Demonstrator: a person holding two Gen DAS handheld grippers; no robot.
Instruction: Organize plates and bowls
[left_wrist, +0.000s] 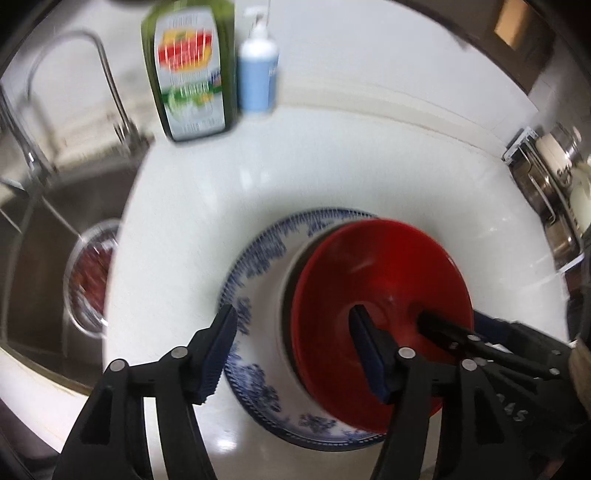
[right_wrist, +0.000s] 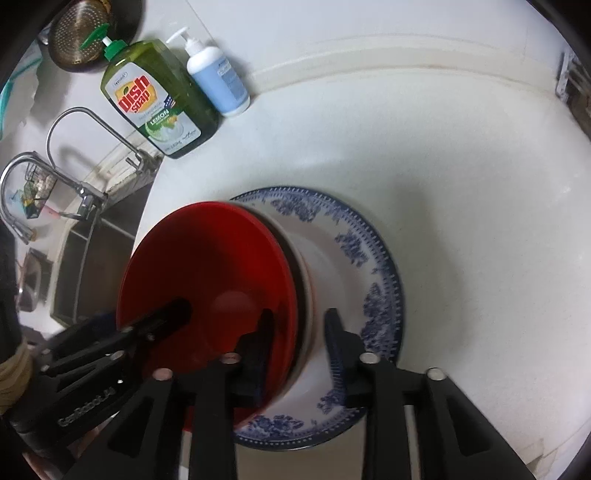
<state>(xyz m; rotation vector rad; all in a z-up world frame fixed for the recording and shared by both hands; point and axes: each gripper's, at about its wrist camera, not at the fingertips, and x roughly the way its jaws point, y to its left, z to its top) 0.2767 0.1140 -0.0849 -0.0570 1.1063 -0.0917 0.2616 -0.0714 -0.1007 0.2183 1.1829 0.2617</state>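
Observation:
A red bowl (left_wrist: 380, 280) sits on a blue-and-white patterned plate (left_wrist: 258, 258) on the white counter. My left gripper (left_wrist: 291, 332) is open, with its jaws on either side of the bowl's left rim, one finger inside the bowl. My right gripper (right_wrist: 299, 332) is open, with its jaws on either side of the bowl's right rim. The red bowl (right_wrist: 207, 273) and the plate (right_wrist: 369, 258) show in the right wrist view too. Each gripper's fingers show inside the bowl in the other's view.
A green dish soap bottle (right_wrist: 159, 99) and a white-and-blue pump bottle (right_wrist: 218, 81) stand at the back. A sink (left_wrist: 55, 240) with taps (right_wrist: 74, 184) and a strainer (left_wrist: 88, 273) lies to the left. A dish rack (left_wrist: 546, 184) stands at the right.

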